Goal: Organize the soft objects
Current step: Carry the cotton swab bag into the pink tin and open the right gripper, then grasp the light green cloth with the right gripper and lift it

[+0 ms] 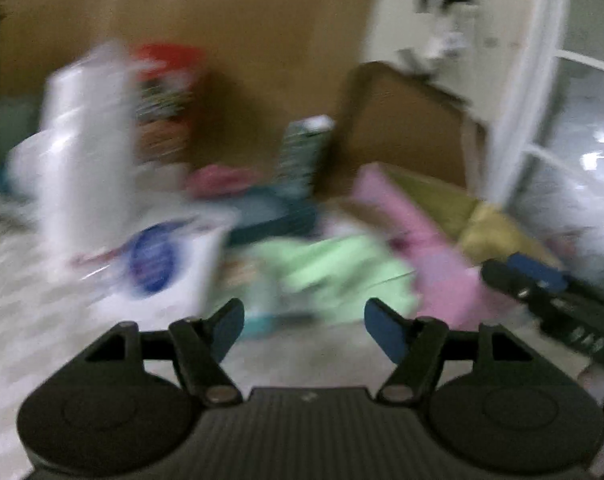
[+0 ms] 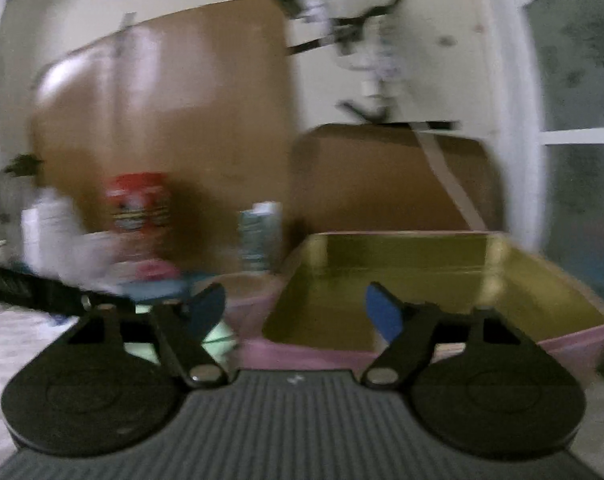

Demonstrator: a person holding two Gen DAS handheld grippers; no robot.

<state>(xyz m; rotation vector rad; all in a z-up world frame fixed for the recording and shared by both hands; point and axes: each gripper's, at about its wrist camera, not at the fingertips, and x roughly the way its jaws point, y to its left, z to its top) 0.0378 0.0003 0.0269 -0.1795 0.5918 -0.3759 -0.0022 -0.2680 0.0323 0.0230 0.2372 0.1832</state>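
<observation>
Both views are smeared with motion blur, so details are soft. Left gripper (image 1: 304,322) hangs over the pale patterned surface (image 1: 29,300) with its blue-padded jaws standing apart and nothing between them. Just ahead of it lies the light green cloth (image 1: 334,272), crumpled flat on the surface, right up against the near end of the pink box (image 1: 430,248). That box has an olive-yellow lining, and its inside looks bare in the right wrist view. To the left of the green cloth sits a white package with a blue oval label (image 1: 161,260), and behind that a tall white plastic-wrapped bundle (image 1: 81,140). Further back, against the brown cardboard sheet (image 1: 241,40), there is a red-topped container (image 1: 165,100), a pinkish-red soft item (image 1: 221,180) lying on something teal, and a small upright carton (image 1: 306,152).

Over on the right wrist camera, the right gripper (image 2: 295,310) hovers at the near wall of the pink box (image 2: 302,354), pointing into its olive interior. Its jaws are also apart, nothing pinched between the blue pads. The right gripper (image 1: 542,292) shows as a dark shape at the right edge of the left view, beside the box. A closed cardboard box (image 2: 382,176) stands behind the pink one, by the white door frame (image 2: 522,120)
</observation>
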